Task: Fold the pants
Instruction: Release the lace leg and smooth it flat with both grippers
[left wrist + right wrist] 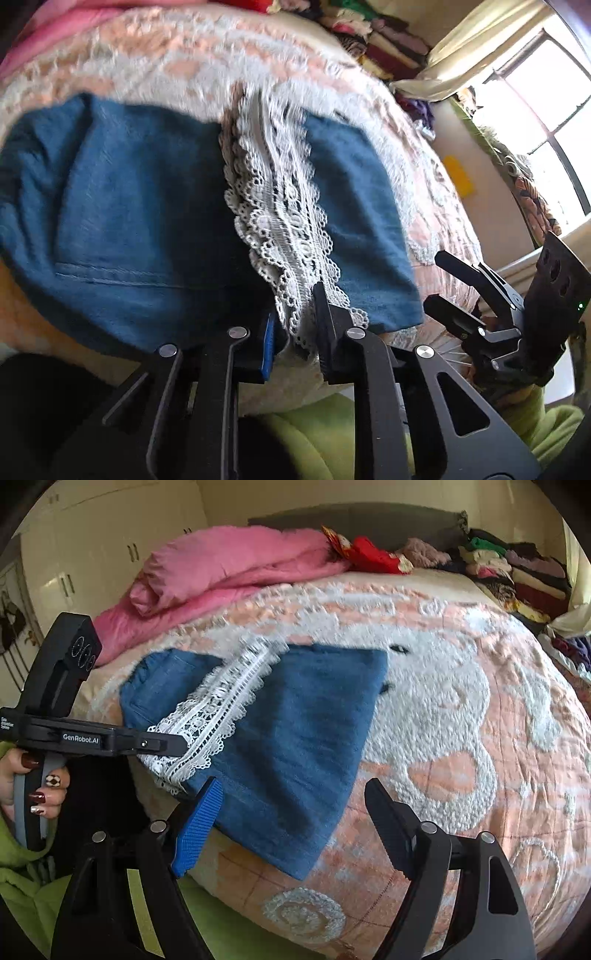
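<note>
Folded blue denim pants (122, 206) with a white lace strip (280, 229) lie on the bed near its front edge; they also show in the right wrist view (295, 731), lace (214, 716) to the left. My left gripper (295, 332) has its jaws a little apart around the lace's near end; it appears in the right wrist view (173, 746) touching the lace. My right gripper (291, 830) is open and empty, just in front of the pants' near edge; it shows at the right of the left wrist view (439, 280).
The bed has a peach and white blanket (461, 738). A pink quilt (229, 568) and red cloth (369, 554) lie at the head. Stacked clothes (517, 576) stand at the far right. A window (546, 110) is on the right.
</note>
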Demonstrator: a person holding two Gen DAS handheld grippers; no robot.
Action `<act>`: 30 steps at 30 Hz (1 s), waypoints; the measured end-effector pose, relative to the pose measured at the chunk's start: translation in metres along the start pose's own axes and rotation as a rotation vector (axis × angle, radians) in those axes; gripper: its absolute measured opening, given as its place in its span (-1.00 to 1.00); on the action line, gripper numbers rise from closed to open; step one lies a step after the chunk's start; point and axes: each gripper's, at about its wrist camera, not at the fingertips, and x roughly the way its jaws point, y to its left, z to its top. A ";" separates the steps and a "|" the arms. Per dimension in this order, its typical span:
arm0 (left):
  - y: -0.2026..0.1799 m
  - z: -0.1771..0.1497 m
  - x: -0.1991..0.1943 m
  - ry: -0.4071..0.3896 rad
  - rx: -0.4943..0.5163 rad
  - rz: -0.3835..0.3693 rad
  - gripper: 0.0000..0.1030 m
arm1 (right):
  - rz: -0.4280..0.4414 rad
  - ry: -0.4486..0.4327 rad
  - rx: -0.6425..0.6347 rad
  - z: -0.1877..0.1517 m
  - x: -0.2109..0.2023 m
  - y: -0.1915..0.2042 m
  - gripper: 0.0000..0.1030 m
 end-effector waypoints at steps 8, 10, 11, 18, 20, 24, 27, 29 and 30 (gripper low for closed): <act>0.014 -0.007 0.008 0.040 -0.003 0.066 -0.67 | 0.048 0.027 -0.097 0.006 0.009 0.030 0.07; 0.011 -0.005 0.010 0.038 0.000 0.073 -0.65 | 0.054 0.036 -0.118 0.005 0.012 0.036 0.06; 0.010 -0.005 0.010 0.038 0.004 0.078 -0.65 | 0.049 0.042 -0.125 0.005 0.014 0.038 0.06; 0.000 -0.004 0.013 0.031 0.050 0.108 -0.55 | -0.029 0.171 -0.134 -0.006 0.038 0.032 0.02; -0.002 -0.003 0.014 0.030 0.062 0.111 -0.44 | -0.047 0.207 -0.114 -0.015 0.046 0.024 0.02; 0.000 -0.003 0.013 0.027 0.068 0.121 -0.42 | -0.032 0.195 -0.089 -0.018 0.043 0.019 0.02; 0.000 -0.002 0.012 0.023 0.071 0.125 -0.40 | -0.027 0.195 -0.082 -0.017 0.042 0.018 0.05; 0.000 -0.001 0.011 0.019 0.075 0.130 -0.37 | -0.023 0.193 -0.075 -0.017 0.040 0.018 0.05; 0.000 -0.001 0.011 0.017 0.076 0.132 -0.37 | -0.021 0.191 -0.068 -0.017 0.039 0.017 0.05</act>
